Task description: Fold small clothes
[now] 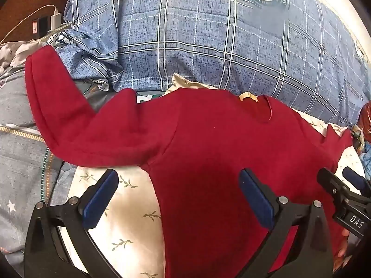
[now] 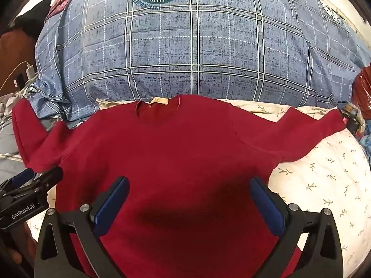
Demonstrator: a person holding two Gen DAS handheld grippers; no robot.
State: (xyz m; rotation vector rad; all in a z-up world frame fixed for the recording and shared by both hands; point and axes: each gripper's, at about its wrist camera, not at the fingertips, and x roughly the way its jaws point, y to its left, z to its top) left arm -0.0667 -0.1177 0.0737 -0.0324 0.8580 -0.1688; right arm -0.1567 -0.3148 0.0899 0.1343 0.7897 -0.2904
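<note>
A small red long-sleeved top (image 1: 208, 143) lies flat on a white leaf-print sheet (image 1: 129, 227), neck away from me, both sleeves spread out. It also shows in the right wrist view (image 2: 180, 153). My left gripper (image 1: 178, 185) is open and empty, hovering over the top's left side near the armpit. My right gripper (image 2: 189, 192) is open and empty above the top's middle. The right gripper's tip shows at the right edge of the left wrist view (image 1: 343, 185); the left gripper's tip shows at the left edge of the right wrist view (image 2: 34, 183).
A bulky blue plaid quilt (image 2: 199, 53) rises right behind the top's collar. Grey star-print bedding (image 1: 20, 162) lies at the left. A charger and cable (image 1: 55, 18) sit at the far left. Red plastic packaging (image 2: 364, 92) lies at the right.
</note>
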